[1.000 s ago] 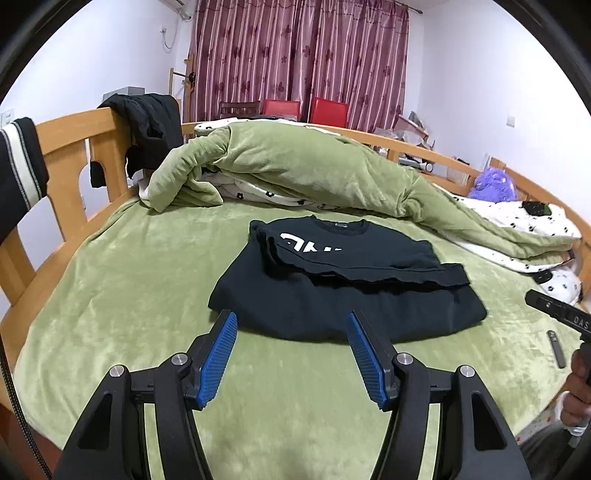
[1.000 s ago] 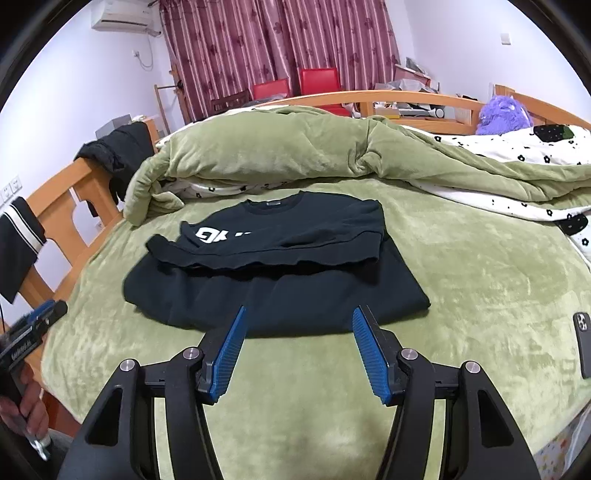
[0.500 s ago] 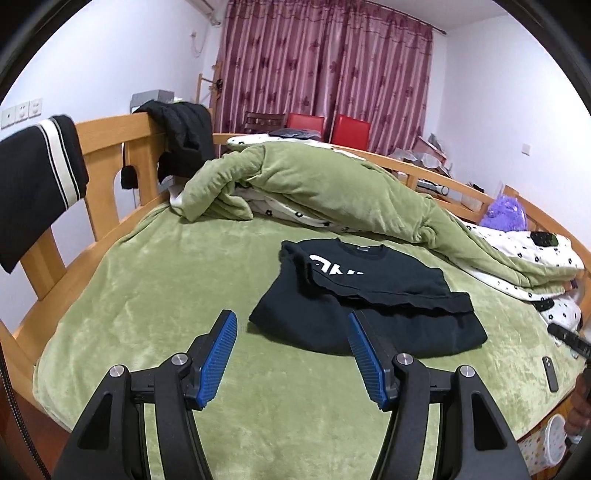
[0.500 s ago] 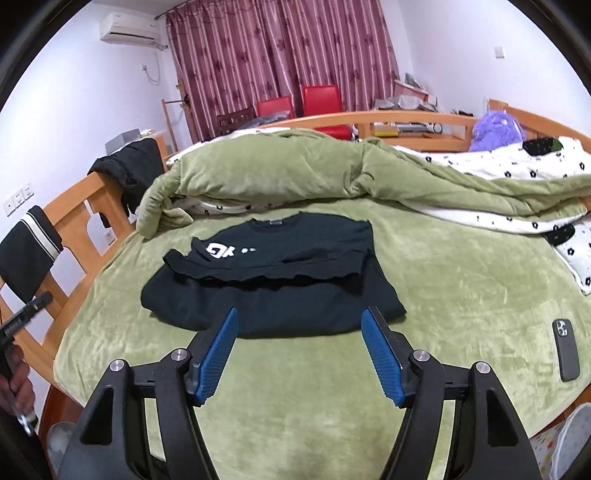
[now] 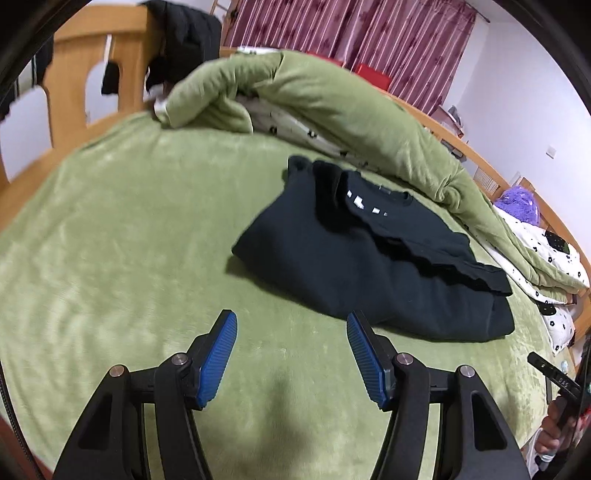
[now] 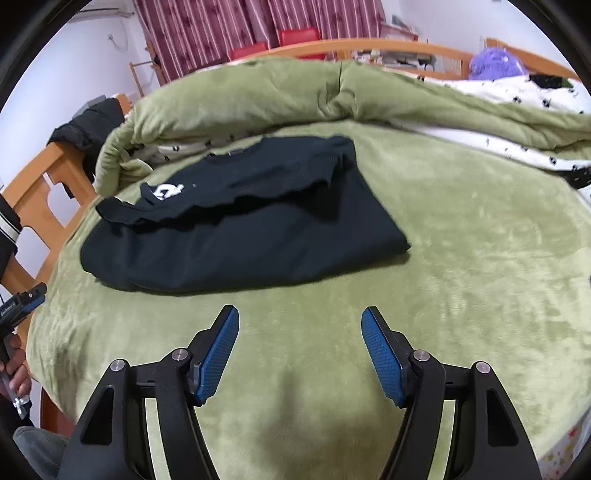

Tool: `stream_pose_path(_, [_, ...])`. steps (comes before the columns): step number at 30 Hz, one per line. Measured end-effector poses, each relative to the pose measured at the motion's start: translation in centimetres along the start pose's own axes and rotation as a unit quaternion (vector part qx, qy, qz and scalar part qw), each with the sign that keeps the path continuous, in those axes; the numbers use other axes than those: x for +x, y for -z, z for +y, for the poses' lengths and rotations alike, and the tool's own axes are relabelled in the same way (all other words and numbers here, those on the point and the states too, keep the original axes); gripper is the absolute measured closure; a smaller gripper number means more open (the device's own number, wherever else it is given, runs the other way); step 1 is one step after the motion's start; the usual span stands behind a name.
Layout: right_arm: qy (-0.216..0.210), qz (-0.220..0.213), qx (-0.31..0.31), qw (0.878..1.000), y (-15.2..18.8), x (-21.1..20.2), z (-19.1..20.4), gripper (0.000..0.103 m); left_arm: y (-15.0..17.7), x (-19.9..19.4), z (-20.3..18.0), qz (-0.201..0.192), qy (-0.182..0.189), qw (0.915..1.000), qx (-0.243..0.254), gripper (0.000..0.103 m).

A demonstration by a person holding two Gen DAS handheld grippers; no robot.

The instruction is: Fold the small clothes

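A bed (image 5: 122,229) covered in a plush green blanket fills both views, its surface rumpled into soft streaks. A wooden rail (image 5: 79,74) runs around the bed's edge; a dark jacket (image 5: 184,44) hangs over the rail at the far left corner, and a black garment with white stripes (image 6: 7,221) drapes the rail along the left edge. Across the far edge lies a bunched green comforter (image 6: 288,92) with a white, black-dotted lining showing beneath it. A purple plush thing (image 6: 496,62) sits near the far right corner. Behind the bed hang maroon patterned curtains (image 6: 229,26) against white walls, with 2 red chair backs (image 6: 275,42) in front of them.

The black sweatshirt (image 6: 240,229) lies flat in the middle of the bed, partly folded, both sleeves laid across the chest, white print showing near the collar, its hem toward the near edge.

The left tool (image 5: 291,350) hangs above bare blanket near the sweatshirt's near left corner, its 2 blue pads spread apart with nothing between them. The right tool (image 6: 300,350) hovers over bare blanket just short of the hem; its jaws have just been opening and stand spread, empty. In the right wrist view a hand (image 6: 14,365) grips the other tool's handle at the left edge of the bed.
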State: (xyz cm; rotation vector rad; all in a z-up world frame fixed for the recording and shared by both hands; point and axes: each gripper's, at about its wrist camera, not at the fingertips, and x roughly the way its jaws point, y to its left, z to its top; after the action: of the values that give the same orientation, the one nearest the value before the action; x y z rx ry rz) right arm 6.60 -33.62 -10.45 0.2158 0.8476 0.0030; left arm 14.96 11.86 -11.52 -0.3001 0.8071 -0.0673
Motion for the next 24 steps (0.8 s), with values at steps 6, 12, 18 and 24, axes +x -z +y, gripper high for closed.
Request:
stream_pose_path(6, [0.011, 0.012, -0.002, 1.000, -0.5, 4.9, -0.5, 0.035, 0.1, 4.9, 0.5, 0.029, 0.011, 0.9995, -0.010, 0.043])
stream_pose_path(12, [0.010, 0.035, 0.022, 0.999, -0.9, 8.7, -1.7, 0.035, -0.3, 8.8, 0.7, 0.050, 0.026, 0.9979, -0.033, 0.043])
stream_pose_path(18, [0.004, 0.043, 0.034, 0.998, -1.0, 10.4, -2.5, 0.035, -0.5, 11.2, 0.6, 0.060, 0.037, 0.9964, -0.047, 0.043])
stream_pose_path(24, [-0.007, 0.043, 0.048, 0.998, -1.1, 11.2, -3.0, 0.035, -0.1, 11.6, 0.3, 0.054, 0.046, 0.9965, -0.045, 0.036])
